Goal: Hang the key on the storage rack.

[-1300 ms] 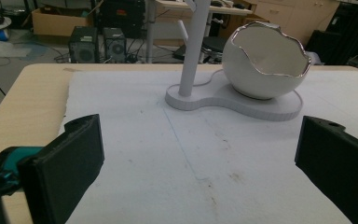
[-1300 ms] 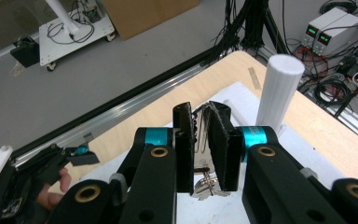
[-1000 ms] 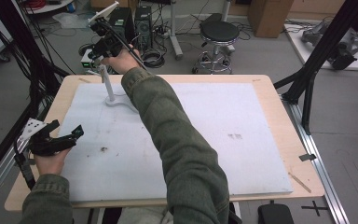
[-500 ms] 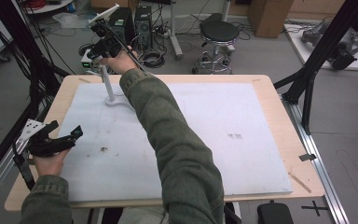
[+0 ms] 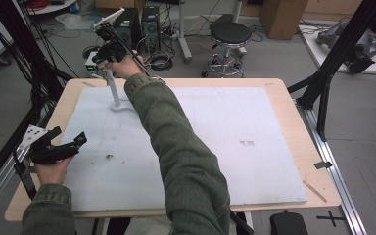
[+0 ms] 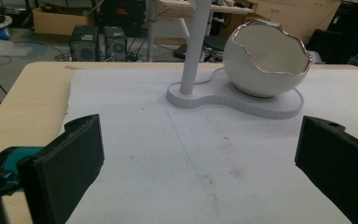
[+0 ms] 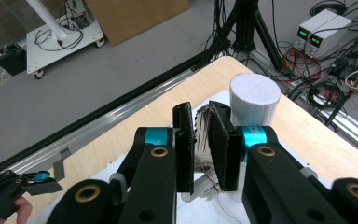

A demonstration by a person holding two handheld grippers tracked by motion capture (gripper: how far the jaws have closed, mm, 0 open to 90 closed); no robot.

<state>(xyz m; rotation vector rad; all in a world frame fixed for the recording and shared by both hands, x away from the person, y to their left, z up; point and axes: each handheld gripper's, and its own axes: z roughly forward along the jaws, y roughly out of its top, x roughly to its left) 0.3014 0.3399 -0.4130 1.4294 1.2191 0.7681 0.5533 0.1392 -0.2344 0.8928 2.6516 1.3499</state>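
White egg-shaped bowl (image 6: pixel 265 60) and stand (image 6: pixel 193 51) carry no readable writing

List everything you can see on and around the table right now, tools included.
table: one, light wood, centre of the high view
mat: one, white, covers most of the tabletop
stand: one, white, upright post on a flat base, far left part of the mat
bowl: one, white with a jagged silver rim, on the stand's base beside the post
silvery strands: a thin bunch, between the right tool's jaws
stool: one, black seat, on the floor beyond the table
left tool: black, jaws wide apart, near left edge
right tool: black, above the stand's post
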